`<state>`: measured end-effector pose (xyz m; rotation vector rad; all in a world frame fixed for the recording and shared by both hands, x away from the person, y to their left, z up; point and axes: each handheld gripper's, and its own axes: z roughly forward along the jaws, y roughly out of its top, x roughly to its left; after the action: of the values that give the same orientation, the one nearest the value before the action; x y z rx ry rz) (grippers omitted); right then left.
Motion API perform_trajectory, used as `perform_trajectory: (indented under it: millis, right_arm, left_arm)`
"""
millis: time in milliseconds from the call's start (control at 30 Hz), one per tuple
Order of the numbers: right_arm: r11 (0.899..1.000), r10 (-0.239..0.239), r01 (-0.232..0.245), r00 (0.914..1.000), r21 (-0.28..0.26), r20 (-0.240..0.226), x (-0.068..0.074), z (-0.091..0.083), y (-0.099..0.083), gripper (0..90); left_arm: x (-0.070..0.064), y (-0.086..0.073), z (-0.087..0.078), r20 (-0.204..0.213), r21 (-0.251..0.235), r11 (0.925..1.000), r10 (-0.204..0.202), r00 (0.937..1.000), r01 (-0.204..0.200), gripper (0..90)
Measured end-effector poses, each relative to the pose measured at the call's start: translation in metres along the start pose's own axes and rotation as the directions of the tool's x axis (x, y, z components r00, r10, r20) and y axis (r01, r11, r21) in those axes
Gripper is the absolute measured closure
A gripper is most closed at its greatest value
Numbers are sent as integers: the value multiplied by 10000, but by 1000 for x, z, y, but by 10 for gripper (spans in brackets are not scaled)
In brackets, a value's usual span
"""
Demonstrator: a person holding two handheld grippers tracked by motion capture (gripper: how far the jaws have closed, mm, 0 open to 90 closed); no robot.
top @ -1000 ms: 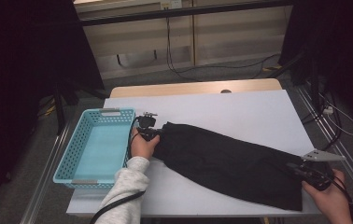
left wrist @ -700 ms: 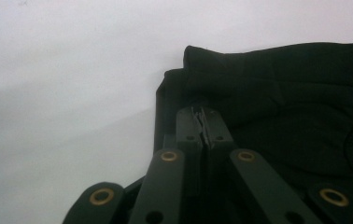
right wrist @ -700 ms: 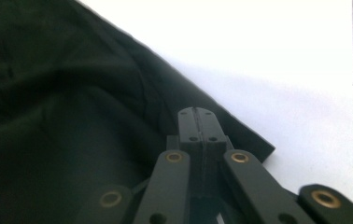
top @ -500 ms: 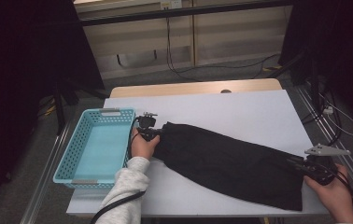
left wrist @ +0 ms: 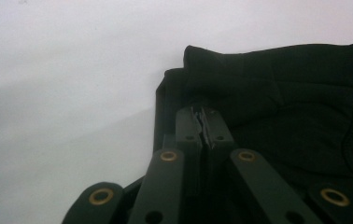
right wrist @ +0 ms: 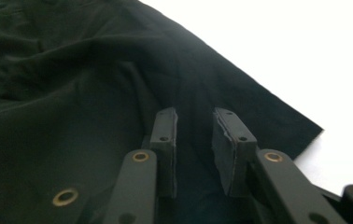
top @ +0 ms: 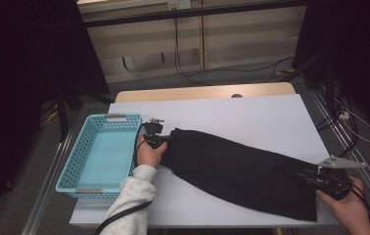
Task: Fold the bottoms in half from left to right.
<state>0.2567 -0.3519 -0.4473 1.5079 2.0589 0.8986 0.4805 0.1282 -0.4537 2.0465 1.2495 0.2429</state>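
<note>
A long black cloth (top: 237, 169) lies slantwise across the white table (top: 251, 117). My left gripper (top: 166, 139) sits at its upper left end. In the left gripper view the gripper (left wrist: 202, 123) has its jaws pressed together on a fold at the edge of the cloth (left wrist: 296, 93). My right gripper (top: 306, 176) is at the cloth's lower right end, near the table's front edge. In the right gripper view that gripper (right wrist: 195, 126) stands open just over the cloth (right wrist: 72, 93), a gap between its pads and the cloth's corner to the right.
A light blue plastic basket (top: 107, 117) stands at the table's left edge, right beside my left hand. Bare white tabletop (right wrist: 305, 56) lies behind the cloth. Cables run over the floor beyond the table.
The right hand and gripper have shifted slightly at the cloth's right end, rising a little then settling. The left gripper and the cloth's left end have stayed put.
</note>
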Motion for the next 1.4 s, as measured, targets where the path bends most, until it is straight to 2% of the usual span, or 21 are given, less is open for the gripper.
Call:
perform_trajectory:
  millis: [167, 233, 367, 433, 467, 500, 733, 800, 1000, 1233, 1300, 1400]
  right_arm:
    - [9996, -145, 142, 9998, 258, 115, 4, 5, 0, 684]
    - [9999, 17, -19, 9999, 156, 124, 2, 6, -2, 684]
    - [9995, -104, 98, 9997, 290, 206, 3, 7, -1, 696]
    - [9995, 72, -78, 9998, 308, 171, 2, 7, -1, 781]
    - [9994, 96, -98, 9999, 322, 69, 1, 7, -1, 839]
    - [9995, 172, -170, 9998, 281, -73, 1, 8, -1, 861]
    - [9995, 125, -118, 9996, 288, -243, -2, 7, 0, 891]
    - [9996, 138, -132, 9996, 243, -230, -3, 5, 1, 893]
    - [9984, 337, -338, 9994, -448, -31, -13, -6, 9, 894]
    - [9973, 374, -350, 9986, -653, 372, -25, -6, 11, 895]
    - [9956, 375, -320, 9974, -885, 619, -27, -8, 12, 895]
    - [9956, 302, -240, 9972, -907, 679, -28, -7, 14, 893]
  left_arm:
    - [0, 0, 0, -3, 4, 10000, 6, 10000, -6, 869]
    - [0, 0, 0, 18, 19, 10000, -6, 10000, 6, 869]
    - [0, 0, 0, 8, 35, 10000, -9, 10000, 9, 869]
    - [0, 0, 0, -14, 18, 10000, -7, 10000, 7, 869]
    - [0, 0, 0, -30, 21, 10000, 0, 10000, 1, 869]
    - [0, 0, 0, -40, 31, 10000, 3, 10000, -2, 869]
    - [-1, 2, 0, -86, 141, 9999, 73, 9999, -72, 869]
    - [-1, 2, 0, -67, 143, 9999, 86, 9999, -85, 869]
    - [-2, 2, 1, -111, 169, 9998, 71, 9999, -70, 869]
    - [-1, 3, 1, -108, 159, 9999, 30, 9999, -29, 869]
    - [-1, 3, 1, -127, 163, 9999, 51, 9999, -49, 870]
    - [-2, 3, 1, -175, 172, 9998, 84, 9998, -81, 869]
